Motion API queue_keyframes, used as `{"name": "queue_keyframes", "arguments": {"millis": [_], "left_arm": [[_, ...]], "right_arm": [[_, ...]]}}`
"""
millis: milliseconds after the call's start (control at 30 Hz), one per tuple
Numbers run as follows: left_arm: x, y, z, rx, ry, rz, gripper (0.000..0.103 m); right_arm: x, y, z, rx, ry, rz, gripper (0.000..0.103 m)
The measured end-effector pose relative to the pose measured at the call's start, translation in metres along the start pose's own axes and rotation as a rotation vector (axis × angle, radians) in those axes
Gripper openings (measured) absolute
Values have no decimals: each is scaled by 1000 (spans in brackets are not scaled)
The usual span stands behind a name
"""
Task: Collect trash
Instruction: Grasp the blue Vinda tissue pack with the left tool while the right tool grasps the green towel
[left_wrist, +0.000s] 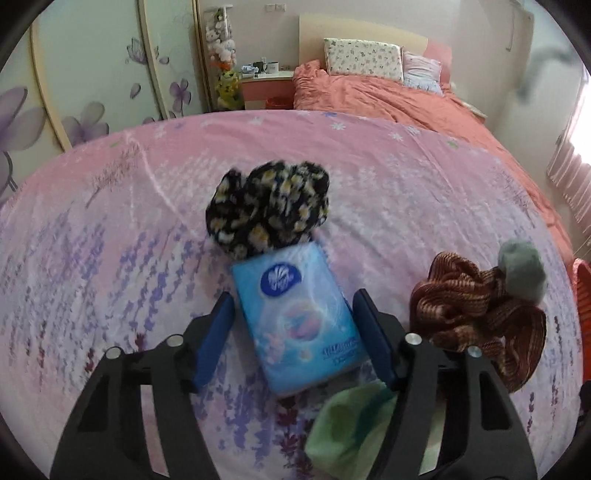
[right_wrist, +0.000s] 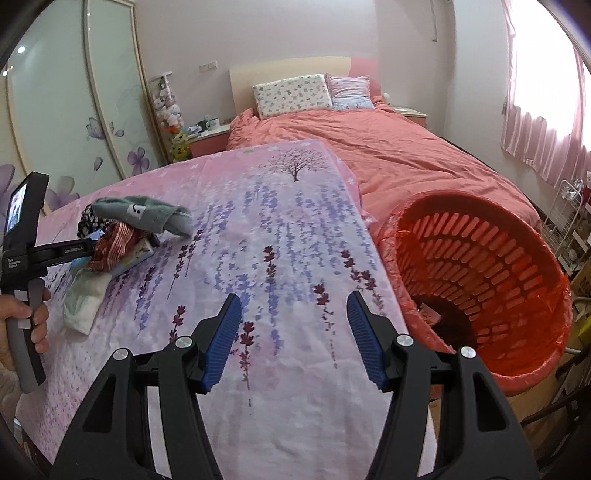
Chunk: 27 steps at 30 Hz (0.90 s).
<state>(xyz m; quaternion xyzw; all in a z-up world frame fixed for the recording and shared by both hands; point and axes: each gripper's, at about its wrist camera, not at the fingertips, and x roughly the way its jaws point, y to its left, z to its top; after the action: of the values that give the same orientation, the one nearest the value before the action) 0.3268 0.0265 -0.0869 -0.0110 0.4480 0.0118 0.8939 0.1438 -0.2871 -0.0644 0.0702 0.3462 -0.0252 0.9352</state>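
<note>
A blue tissue pack (left_wrist: 295, 317) lies on the pink flowered sheet (left_wrist: 388, 177), between the blue pads of my left gripper (left_wrist: 293, 295). The right pad sits at the pack's edge, while a gap shows at the left pad, so the jaws are open. Around the pack lie a black floral cloth (left_wrist: 269, 210), a brown striped cloth (left_wrist: 476, 314), a grey sock (left_wrist: 522, 271) and a green cloth (left_wrist: 351, 424). My right gripper (right_wrist: 295, 332) is open and empty above the sheet. The red basket (right_wrist: 458, 197), lined with a red bag, stands to its right.
A small pinkish item (right_wrist: 430, 314) lies at the basket's bottom. A hand (right_wrist: 26, 325) holds the left gripper's handle at the sheet's left. Beyond are a coral quilt (right_wrist: 388, 147), pillows (right_wrist: 291, 94), a flowered wardrobe (right_wrist: 74, 110) and a wire rack (right_wrist: 569, 221).
</note>
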Motion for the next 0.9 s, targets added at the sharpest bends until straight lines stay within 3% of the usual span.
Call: {"name": "queue_keyframes", "arguments": {"millis": [167, 300, 700, 900], "left_arm": [[-14, 17, -16, 59, -10, 44, 55], [-16, 41, -23, 66, -22, 96, 57], [-16, 61, -24, 8, -17, 45, 63], [-16, 61, -23, 4, -15, 47, 64]], "right_arm": [[1, 7, -1, -13, 6, 14, 60], [3, 19, 0, -26, 7, 37, 60], [17, 108, 51, -50, -48, 215, 60], [40, 157, 65, -123, -27, 216, 60]]}}
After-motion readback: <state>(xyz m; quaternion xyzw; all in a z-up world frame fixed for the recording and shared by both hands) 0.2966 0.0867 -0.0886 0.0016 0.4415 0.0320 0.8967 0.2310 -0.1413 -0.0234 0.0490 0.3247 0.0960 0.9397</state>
